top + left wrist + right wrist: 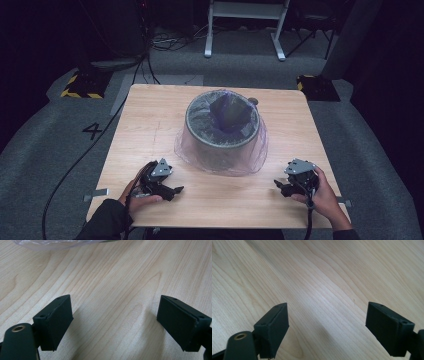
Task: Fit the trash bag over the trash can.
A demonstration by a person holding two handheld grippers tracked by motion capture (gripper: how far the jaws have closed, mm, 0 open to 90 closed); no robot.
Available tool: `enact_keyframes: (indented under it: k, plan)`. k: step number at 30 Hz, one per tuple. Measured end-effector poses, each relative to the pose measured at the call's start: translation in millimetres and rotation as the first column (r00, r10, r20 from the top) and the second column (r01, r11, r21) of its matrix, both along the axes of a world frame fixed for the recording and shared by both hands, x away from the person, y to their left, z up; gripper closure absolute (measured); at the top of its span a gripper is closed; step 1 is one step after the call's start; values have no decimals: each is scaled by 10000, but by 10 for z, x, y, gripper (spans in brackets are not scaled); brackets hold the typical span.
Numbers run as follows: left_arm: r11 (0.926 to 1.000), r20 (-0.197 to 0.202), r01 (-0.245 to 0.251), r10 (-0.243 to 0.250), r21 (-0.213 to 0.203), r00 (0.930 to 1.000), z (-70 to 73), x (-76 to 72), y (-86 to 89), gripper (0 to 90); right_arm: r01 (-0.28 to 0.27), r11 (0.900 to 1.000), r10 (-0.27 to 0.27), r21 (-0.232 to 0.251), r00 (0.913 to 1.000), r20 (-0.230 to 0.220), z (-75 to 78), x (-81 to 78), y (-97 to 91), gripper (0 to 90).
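On the near left of the worktop [150, 115], the left claw [175, 190] rests low in the person's left hand [135, 197], pointing right across the wood. In the left gripper view its jaws stand wide apart with bare wood grain between them, and the hem of the bag [60, 243] lies well ahead at the top edge. At the middle of the worktop stands the bin [222, 132], a round grey one lined with a thin clear bag [220, 162] whose loose skirt spreads onto the wood around its base; something dark sits inside it. On the near right, the right claw [280, 186] is held in the right hand [325, 195], pointing left, well apart from the bin. In the right gripper view its jaws are likewise spread wide over bare wood, gripping nothing.
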State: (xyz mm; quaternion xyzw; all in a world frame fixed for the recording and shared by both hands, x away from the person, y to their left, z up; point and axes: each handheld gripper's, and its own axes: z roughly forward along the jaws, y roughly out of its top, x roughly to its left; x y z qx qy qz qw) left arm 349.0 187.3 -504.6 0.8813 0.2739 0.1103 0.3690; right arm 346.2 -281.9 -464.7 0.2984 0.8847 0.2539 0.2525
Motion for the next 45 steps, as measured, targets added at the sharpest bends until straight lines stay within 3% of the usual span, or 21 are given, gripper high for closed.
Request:
enact_keyframes:
  k: [11, 21, 26, 29, 33, 36, 45]
  plan:
    - [10000, -3, -2, 2, 5, 10000, 0, 0, 0, 129, 564, 9977, -562, 378, 9984, -54, -105, -46, -172, 187]
    - [10000, -3, 4, -4, 5, 10000, 1, 0, 0, 129, 1075, 9891, -1046, 1009, 9939, -340, -246, -69, -319, 184]
    - [10000, -7, 6, -6, 4, 10000, 1, 1, 0, 129, 1464, 9744, -1417, 1707, 9891, -393, -297, -97, -437, 169]
    - [10000, -12, 7, -7, 10, 10000, 1, 3, 0, 128, 1782, 9560, -1684, 2329, 9838, -617, -338, -121, -529, 168]
    - [10000, -34, 5, -5, 11, 10000, 1, 5, 0, 127, 2330, 9210, -2111, 3121, 9720, -1029, -393, -144, -664, 156]
    - [10000, -35, 7, -7, 11, 10000, 1, 5, 0, 128, 2633, 9138, -2426, 3093, 9645, -1042, -392, -163, -735, 153]
    - [10000, -32, -15, 15, 19, 10000, 2, 13, -4, 127, 2785, 9090, -2587, 3102, 9603, -1042, -394, -182, -834, 146]
